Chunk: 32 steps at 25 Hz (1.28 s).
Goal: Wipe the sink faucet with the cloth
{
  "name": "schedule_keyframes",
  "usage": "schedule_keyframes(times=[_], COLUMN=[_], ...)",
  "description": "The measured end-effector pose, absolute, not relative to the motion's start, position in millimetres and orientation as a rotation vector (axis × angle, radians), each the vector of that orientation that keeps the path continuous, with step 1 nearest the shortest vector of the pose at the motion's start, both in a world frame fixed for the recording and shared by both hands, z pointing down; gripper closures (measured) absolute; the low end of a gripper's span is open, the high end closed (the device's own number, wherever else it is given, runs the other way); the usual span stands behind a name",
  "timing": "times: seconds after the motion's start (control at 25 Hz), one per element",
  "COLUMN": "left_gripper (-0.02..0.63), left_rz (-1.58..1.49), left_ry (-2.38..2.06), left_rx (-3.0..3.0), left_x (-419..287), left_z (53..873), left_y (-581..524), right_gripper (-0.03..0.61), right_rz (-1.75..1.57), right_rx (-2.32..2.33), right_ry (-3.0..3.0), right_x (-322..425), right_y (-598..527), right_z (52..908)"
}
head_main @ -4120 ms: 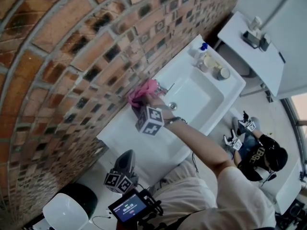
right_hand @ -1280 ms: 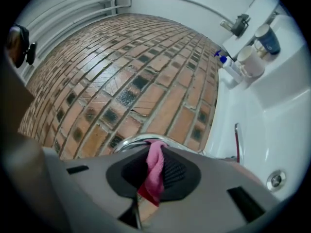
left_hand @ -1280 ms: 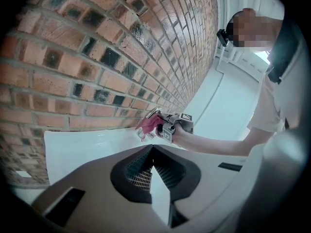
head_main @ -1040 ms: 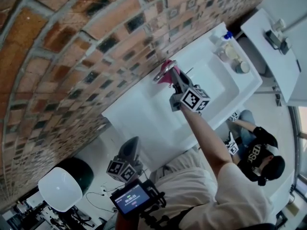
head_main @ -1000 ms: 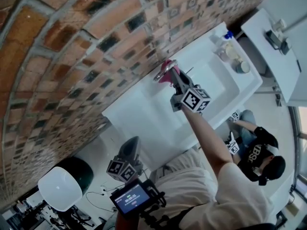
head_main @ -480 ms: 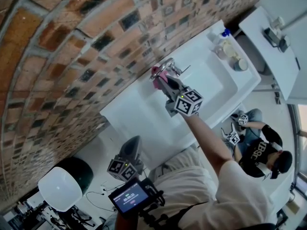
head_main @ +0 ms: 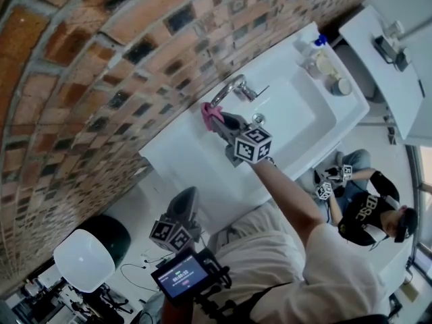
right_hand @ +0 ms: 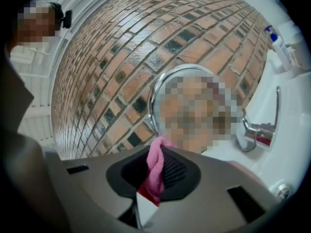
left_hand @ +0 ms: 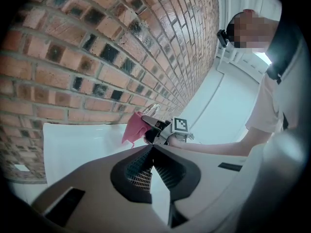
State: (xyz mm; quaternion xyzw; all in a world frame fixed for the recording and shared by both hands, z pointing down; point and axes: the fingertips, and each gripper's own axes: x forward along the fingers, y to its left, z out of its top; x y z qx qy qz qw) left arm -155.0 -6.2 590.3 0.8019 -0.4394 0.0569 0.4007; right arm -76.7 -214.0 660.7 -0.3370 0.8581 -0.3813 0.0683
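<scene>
Head view has my right gripper [head_main: 220,119] stretched out over the sink [head_main: 183,162], its jaws pinching the pink cloth [head_main: 208,113]. The cloth sits at the low end of the faucet [head_main: 226,90], the curved chrome spout, close under the brick wall [head_main: 101,59]; it looks to be against the spout's tip. My left gripper [head_main: 187,197] hangs well apart from all this, below the sink's near edge, close to my body.

Right gripper view shows the grip plainly: my right gripper [right_hand: 154,178] has both pads pressed on a bunched fold of cloth [right_hand: 156,159], which rises between them to meet the foot of the spout's arc. The faucet [right_hand: 152,101] curves up just beyond, and its lever base stands off to the right on the sink [right_hand: 291,130]. Bottles [right_hand: 279,45] stand at the far corner.

Left gripper view shows my left gripper [left_hand: 151,152] with its jaws pressed together, nothing between them. Past them I see the cloth [left_hand: 133,127] hanging from my right gripper [left_hand: 154,128] beside the faucet [left_hand: 151,108], over the sink [left_hand: 73,140].

Another person [head_main: 368,211] sits on the floor beyond the sink.
</scene>
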Motion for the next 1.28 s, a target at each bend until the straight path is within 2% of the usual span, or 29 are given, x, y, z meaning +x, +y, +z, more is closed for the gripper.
schedule_keyframes(times=[0.16,0.4,0.6,1.12,1.28], left_gripper=[0.611,0.611,0.611,0.611,0.611], left_rz=[0.149,0.133,0.110,0.091,0.057], left_ry=[-1.117,-1.090,-0.967,-0.761,-0.751], left_rx=[2.026,2.043,2.107,2.362,2.428], left_x=[-158,-160,-148,-157,-165], left_z=[590,590,587,534,514], left_y=[-4,-2,4,87,114], right_gripper=[0.528,0.528,0.528,0.528,0.528], right_rz=[-1.106,-0.921,-0.878,-0.766,-0.700], right_rx=[-1.070,-0.940,-1.045,-1.469,-1.554], right_ry=[2.522,2.566,2.552,2.385,2.349], right_x=[-87,-96,-59,40,49], right_y=[-215,-192,-147,69,120], right_z=[637,553,533,472,447])
